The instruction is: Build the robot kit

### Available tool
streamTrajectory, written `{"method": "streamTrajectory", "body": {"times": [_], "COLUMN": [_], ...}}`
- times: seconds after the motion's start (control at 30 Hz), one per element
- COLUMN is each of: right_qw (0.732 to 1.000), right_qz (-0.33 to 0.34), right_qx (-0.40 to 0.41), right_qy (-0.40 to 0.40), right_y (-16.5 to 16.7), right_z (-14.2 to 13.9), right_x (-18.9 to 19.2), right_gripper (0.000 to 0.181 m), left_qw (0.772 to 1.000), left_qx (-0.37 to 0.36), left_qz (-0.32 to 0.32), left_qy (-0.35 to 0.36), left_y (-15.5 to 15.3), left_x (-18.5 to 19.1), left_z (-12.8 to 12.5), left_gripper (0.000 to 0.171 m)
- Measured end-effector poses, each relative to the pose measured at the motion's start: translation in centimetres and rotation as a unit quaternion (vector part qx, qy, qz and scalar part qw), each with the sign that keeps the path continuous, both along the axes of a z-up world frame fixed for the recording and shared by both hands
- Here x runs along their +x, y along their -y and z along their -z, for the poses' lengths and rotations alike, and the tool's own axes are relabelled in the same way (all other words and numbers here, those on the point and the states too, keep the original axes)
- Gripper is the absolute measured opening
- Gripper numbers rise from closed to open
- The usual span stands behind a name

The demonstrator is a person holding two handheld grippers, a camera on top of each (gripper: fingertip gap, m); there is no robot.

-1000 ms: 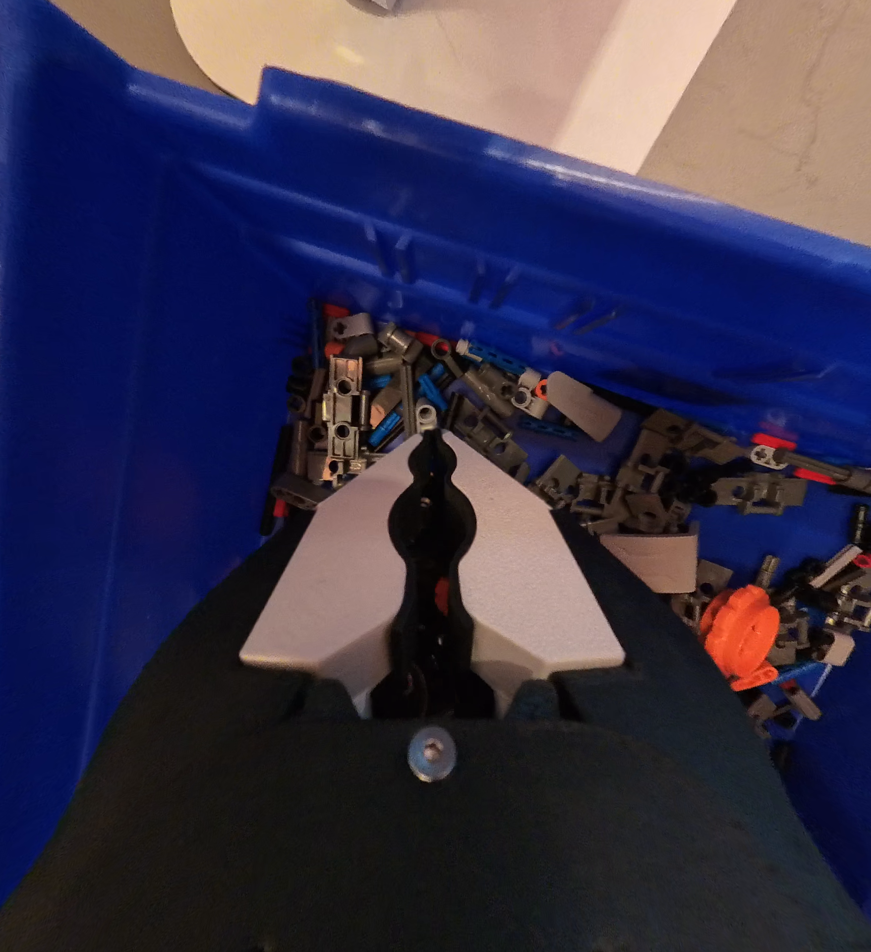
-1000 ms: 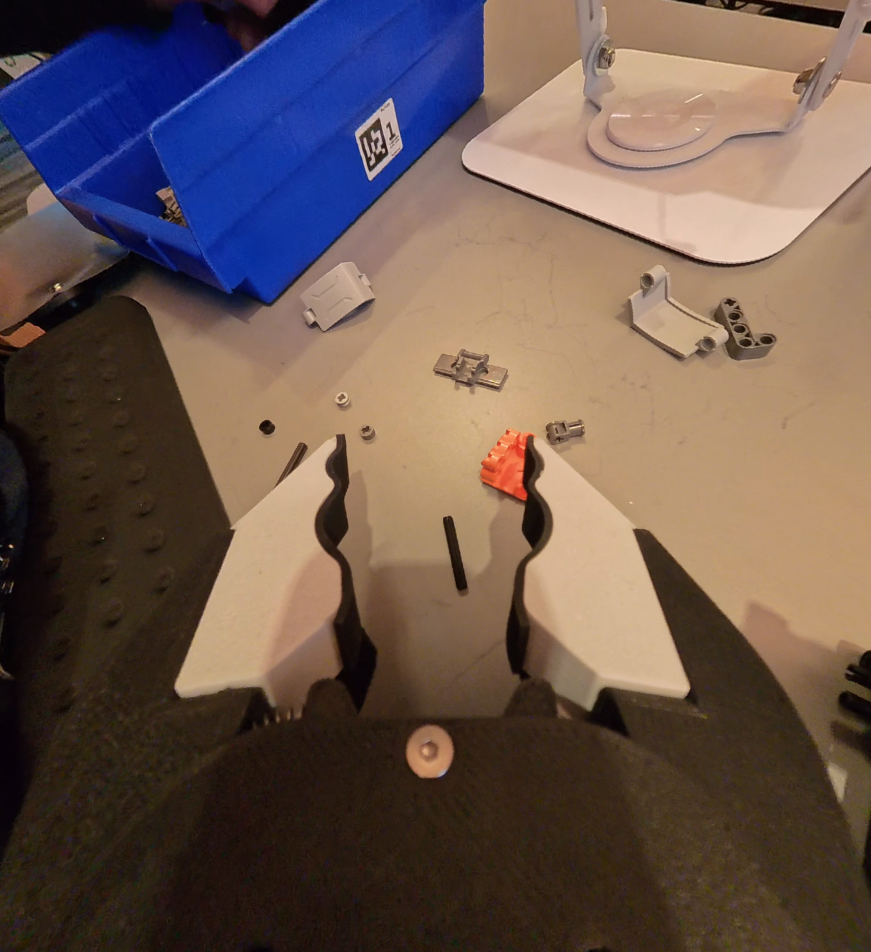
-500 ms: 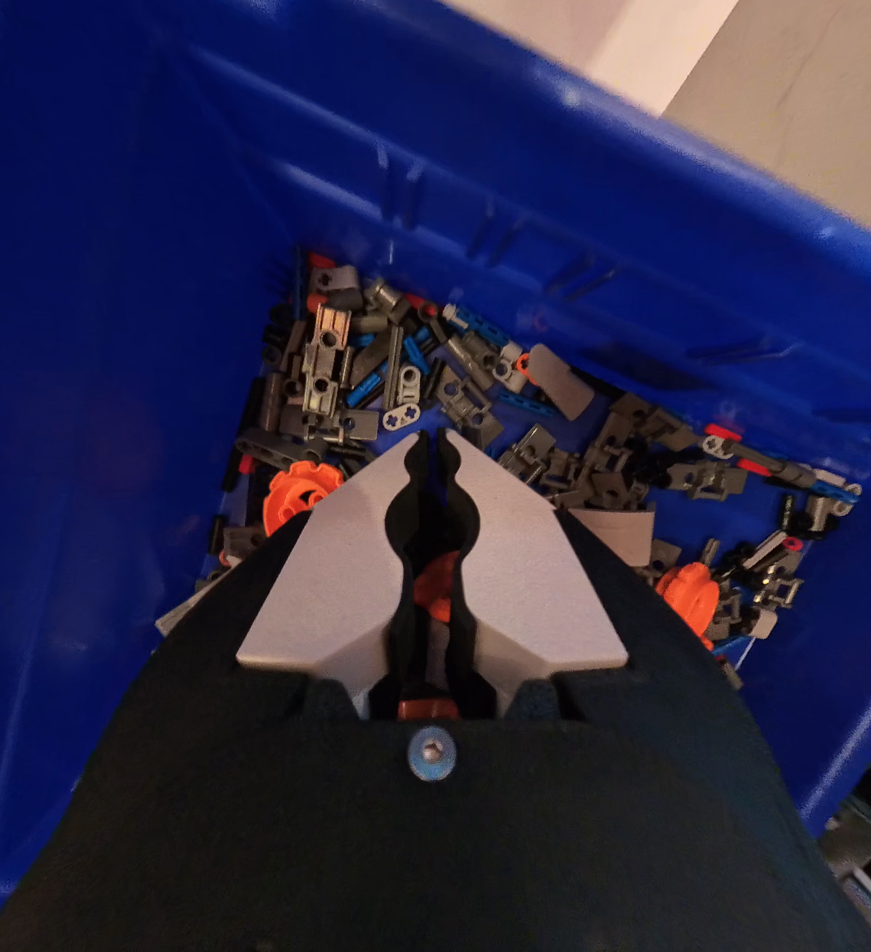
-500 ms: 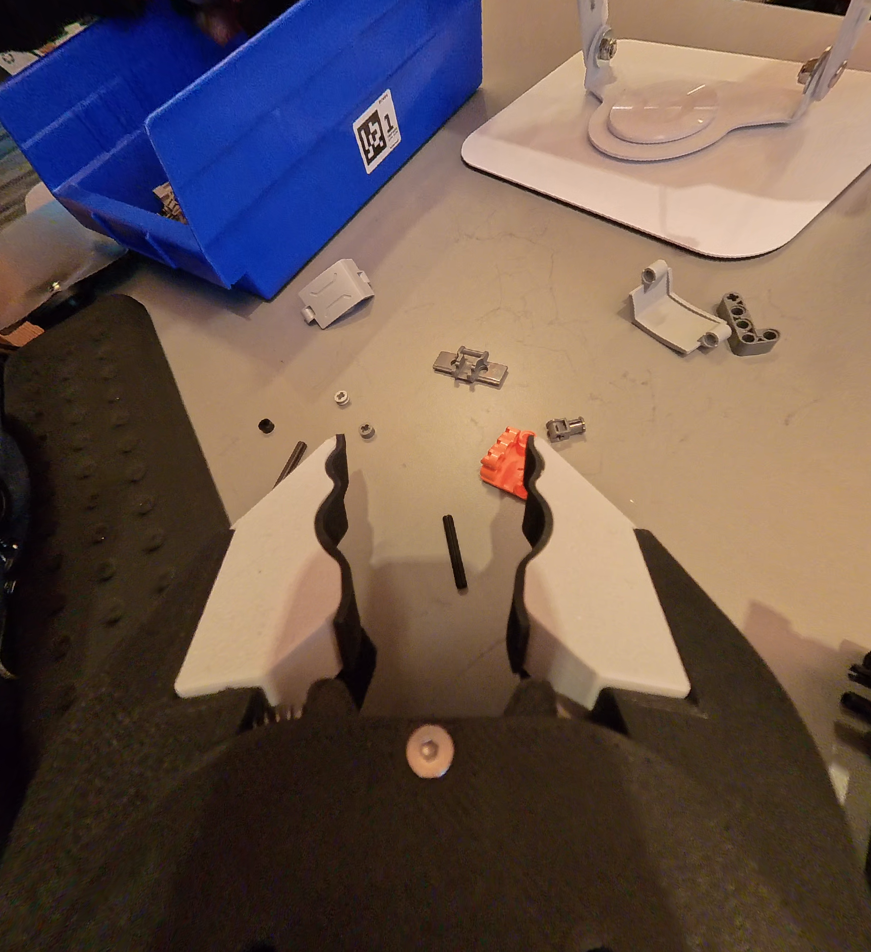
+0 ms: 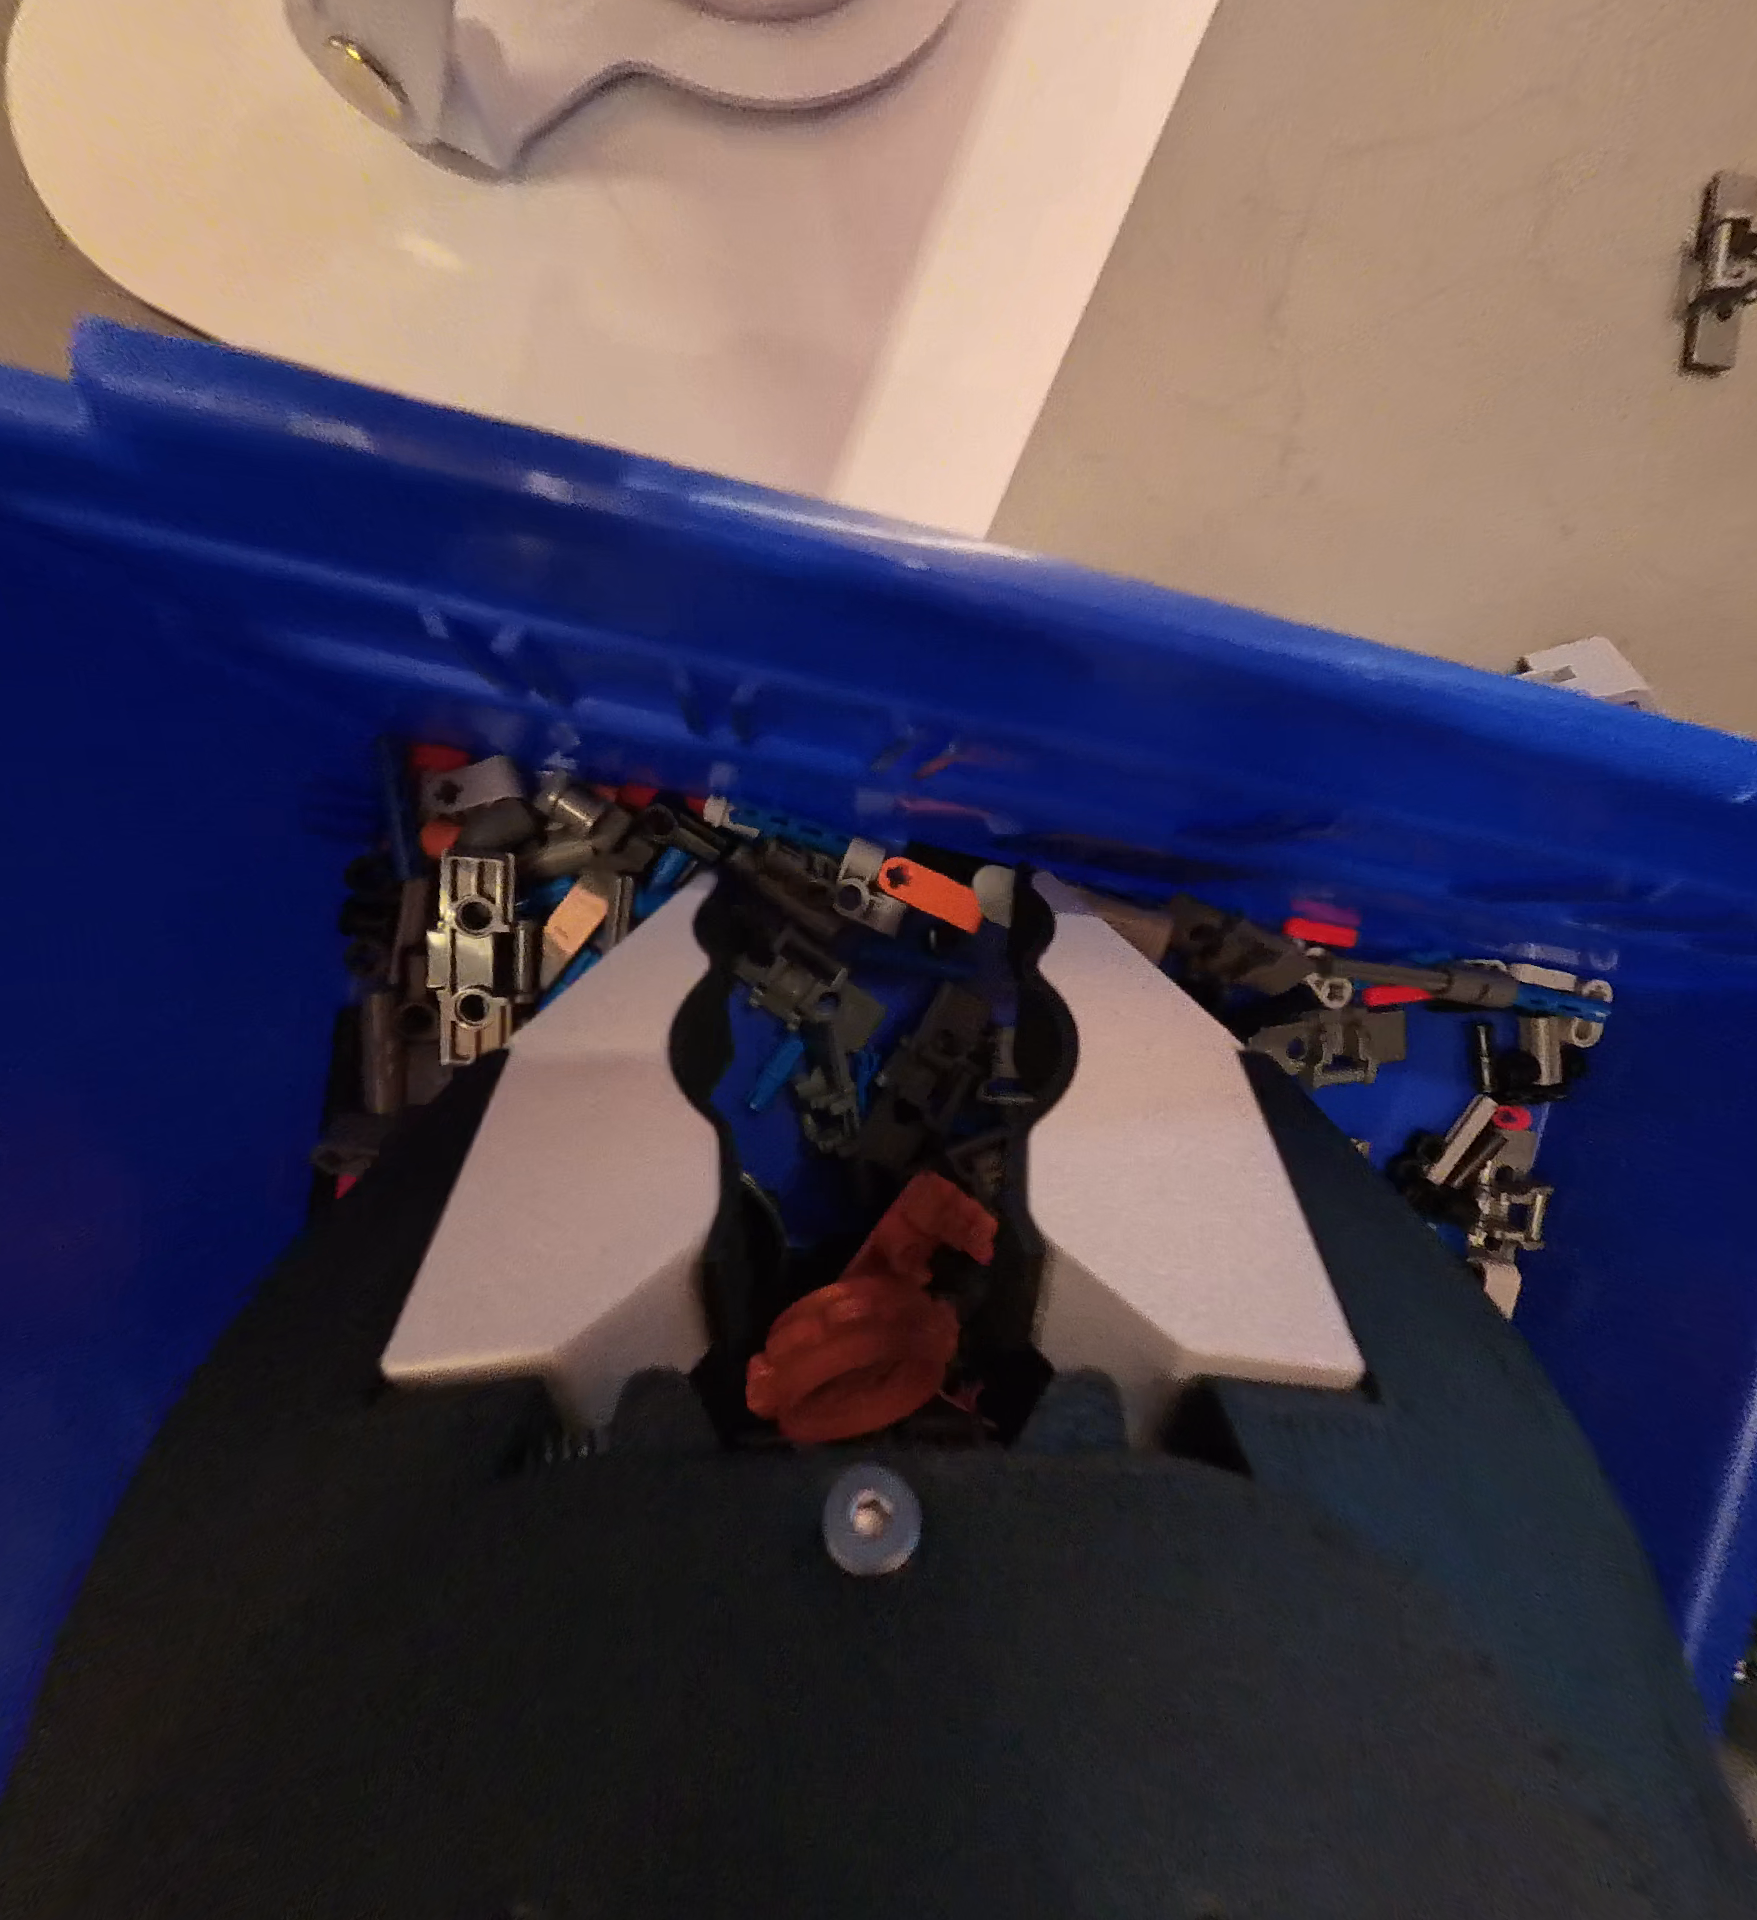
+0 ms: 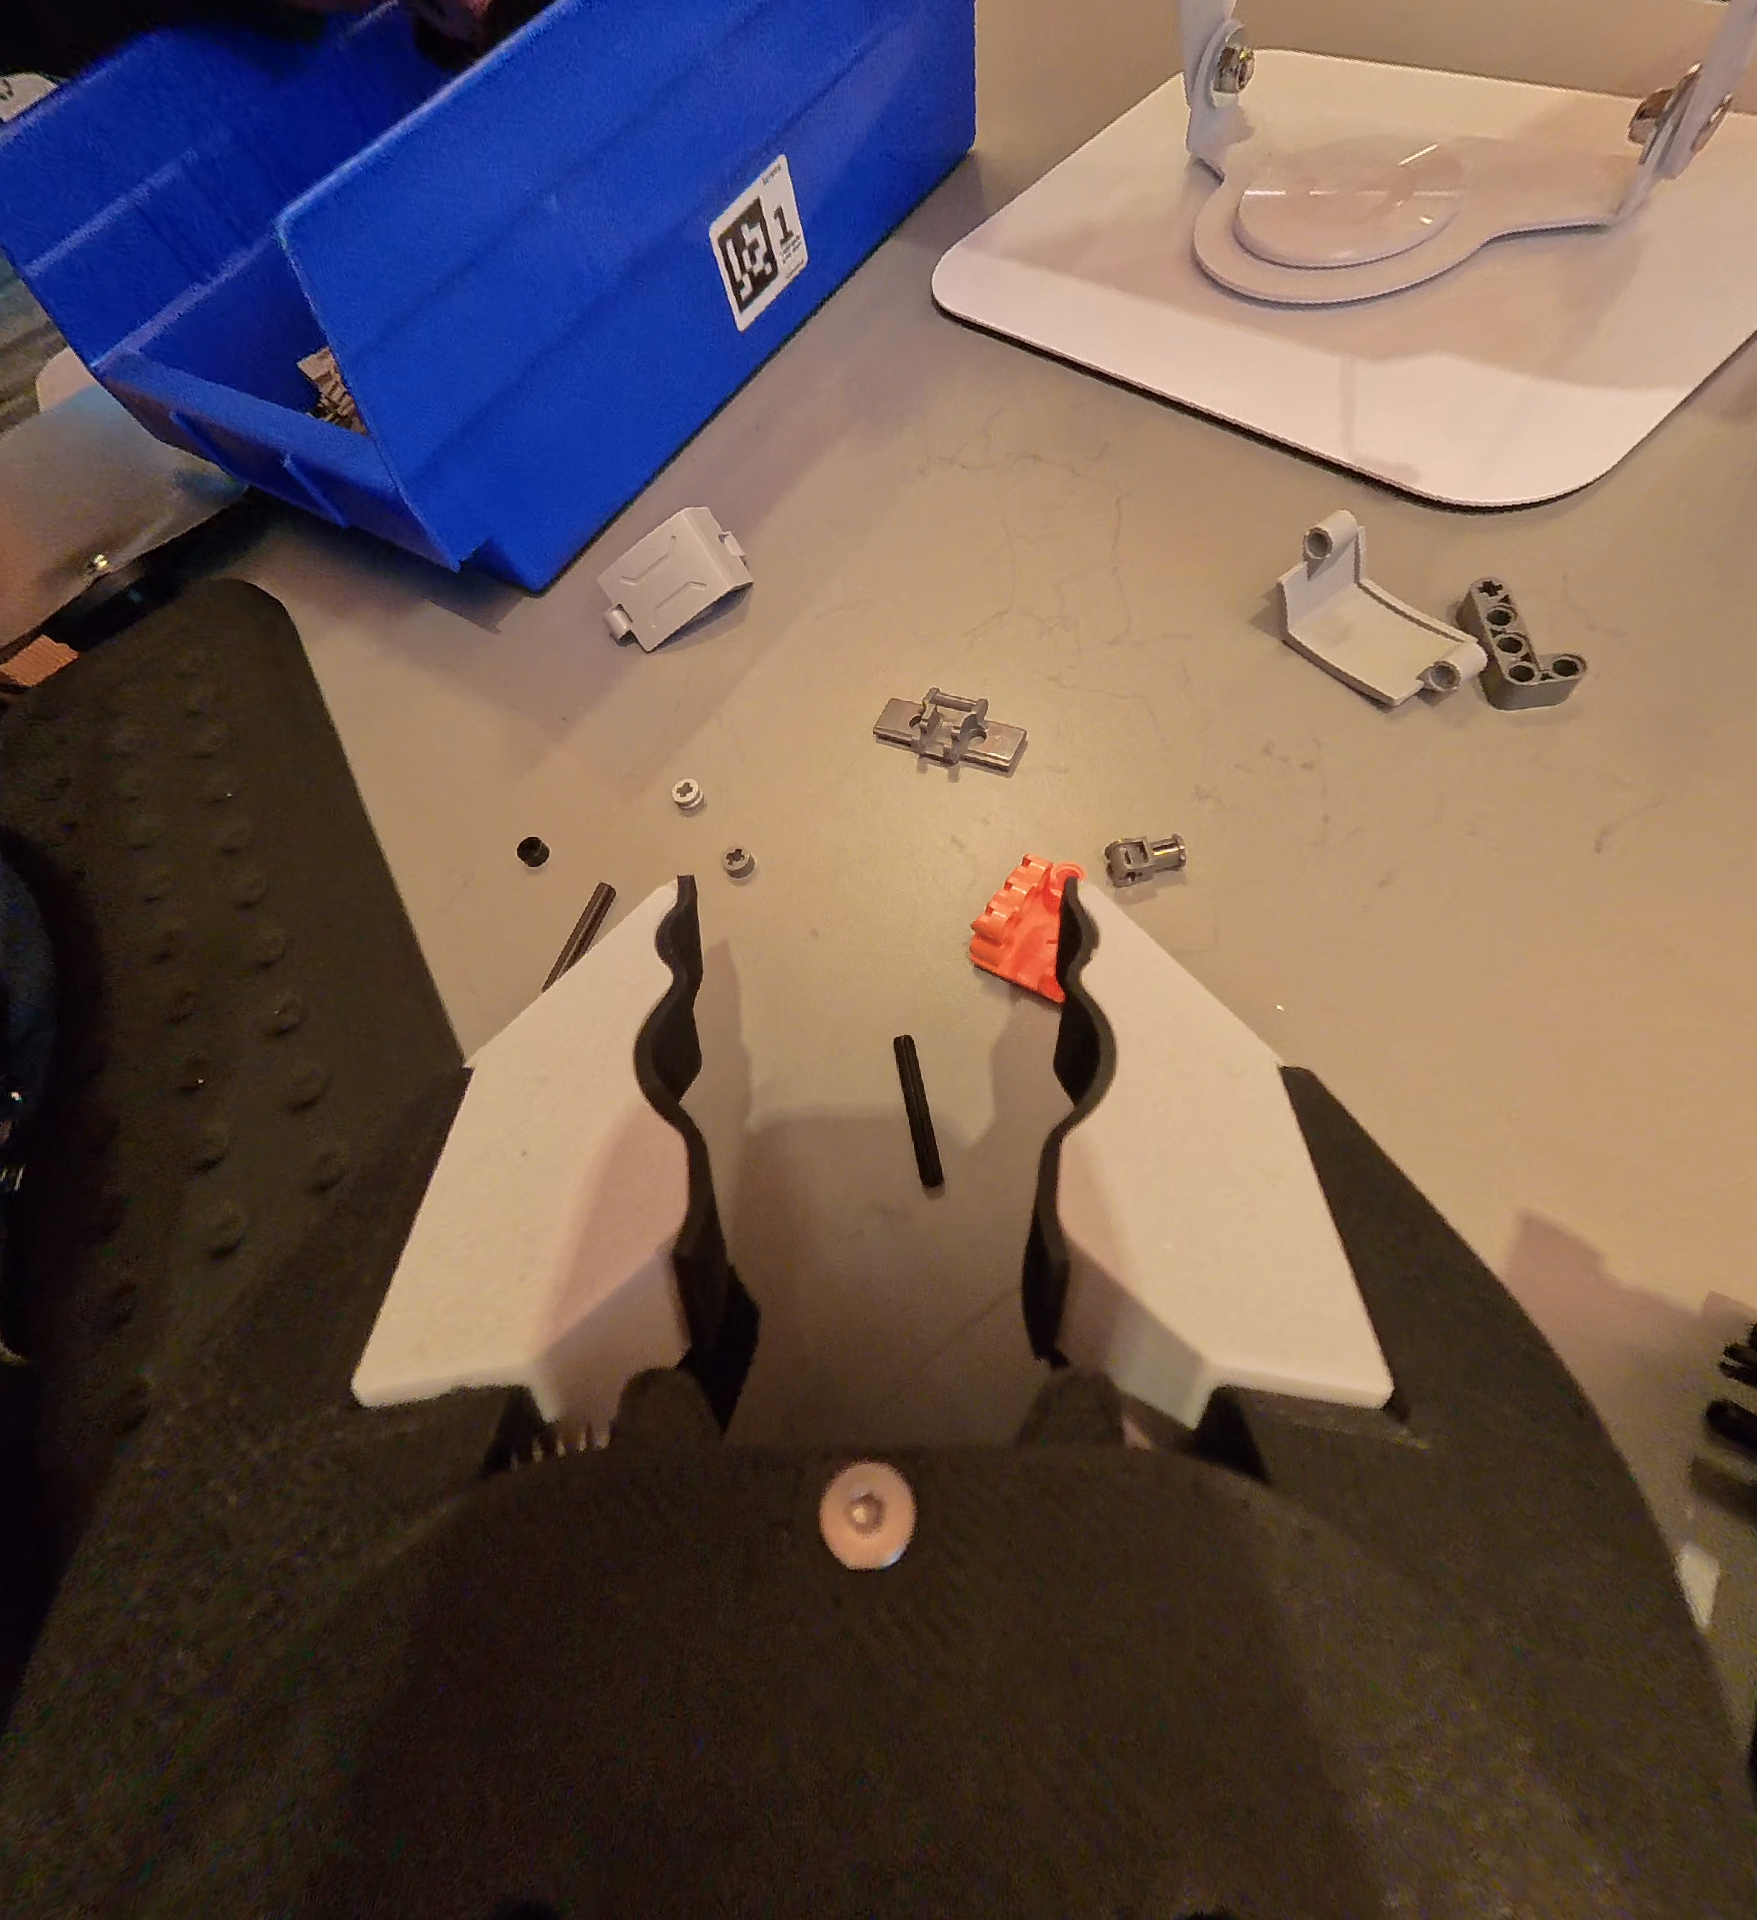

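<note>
Left tool (image 5: 869,914), jaws parted, holds nothing inside the blue bin (image 5: 853,665), over loose parts; an orange gear (image 5: 869,1320) lies between its fingers. Right tool (image 6: 879,894), wide apart and unladen, hovers over the desk (image 6: 1373,987), a black axle (image 6: 918,1110) between its fingers. Parts look small, rigid, light; grip across flats.

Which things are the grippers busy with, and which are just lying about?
At the grippers: left gripper, open in blue bin, red-orange part between its fingers; right gripper, open over black axle, orange toothed piece beside it.
Lying about: grey panel, tread link, curved panel, angled beam, white stand.
</note>
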State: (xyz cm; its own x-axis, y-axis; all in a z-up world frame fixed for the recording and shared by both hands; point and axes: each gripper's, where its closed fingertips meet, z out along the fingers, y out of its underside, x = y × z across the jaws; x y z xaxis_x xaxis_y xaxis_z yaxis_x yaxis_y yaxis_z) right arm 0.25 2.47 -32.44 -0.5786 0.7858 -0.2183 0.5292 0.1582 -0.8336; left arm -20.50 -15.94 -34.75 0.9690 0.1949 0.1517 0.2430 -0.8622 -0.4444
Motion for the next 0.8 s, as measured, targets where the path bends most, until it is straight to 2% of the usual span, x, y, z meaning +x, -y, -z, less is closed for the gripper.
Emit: {"method": "streamTrajectory", "body": {"times": [0.1, 0.2, 0.27, 0.37, 0.43, 0.5, 0.57, 0.63, 0.67, 0.7, 0.8], "right_qw": [1.0, 1.0, 1.0, 1.0, 1.0, 1.0, 1.0, 1.0, 1.0, 1.0, 1.0], "right_qz": [-0.001, -0.001, -0.002, -0.001, -0.001, -0.001, -0.002, -0.002, -0.002, -0.001, -0.001], "right_qx": [0.0, -0.001, -0.002, -0.003, -0.002, -0.002, -0.002, -0.001, -0.001, -0.002, -0.001], "right_qy": [0.002, 0.003, 0.004, 0.004, 0.005, 0.005, 0.006, 0.006, 0.006, 0.006, 0.006], "right_y": [0.0, 0.0, 0.0, 0.0, 0.0, 0.0, 0.0, 0.0, 0.0, 0.0, 0.0], "right_z": [0.0, 0.1, 0.1, 0.1, 0.1, 0.1, 0.1, 0.1, 0.1, 0.1, 0.1], "right_x": [0.0, 0.0, 0.0, 0.0, 0.0, 0.0, 0.0, 0.0, 0.0, 0.0, 0.0], "right_gripper": [0.067, 0.067, 0.067, 0.067, 0.067, 0.067, 0.067, 0.067, 0.066, 0.067, 0.067], "left_qw": [0.999, 0.998, 0.994, 0.997, 0.999, 1.0, 1.0, 1.0, 1.0, 0.999, 0.999], "left_qx": [-0.02, -0.029, -0.047, -0.04, -0.021, -0.014, -0.012, -0.012, -0.014, -0.017, -0.023], "left_qz": [0.014, 0.043, 0.063, 0.048, 0.015, -0.007, -0.01, 0.002, 0.005, 0.007, 0.024], "left_qy": [0.022, 0.038, 0.077, 0.042, 0.019, 0.0, -0.016, -0.021, -0.023, -0.027, -0.033], "left_y": [0.5, 0.9, 1.5, 2.1, 2.1, 2.2, 1.9, 1.5, 1.3, 1.2, 0.8], "left_x": [1.1, 2.6, 4.0, 2.5, 0.6, -1.0, -1.9, -2.1, -2.2, -2.3, -2.1], "left_z": [0.3, 0.3, 0.2, -0.6, -1.3, -1.7, -1.8, -1.6, -1.3, -1.0, -0.5], "left_gripper": [0.036, 0.03, 0.026, 0.024, 0.033, 0.051, 0.074, 0.081, 0.095, 0.1, 0.1]}}
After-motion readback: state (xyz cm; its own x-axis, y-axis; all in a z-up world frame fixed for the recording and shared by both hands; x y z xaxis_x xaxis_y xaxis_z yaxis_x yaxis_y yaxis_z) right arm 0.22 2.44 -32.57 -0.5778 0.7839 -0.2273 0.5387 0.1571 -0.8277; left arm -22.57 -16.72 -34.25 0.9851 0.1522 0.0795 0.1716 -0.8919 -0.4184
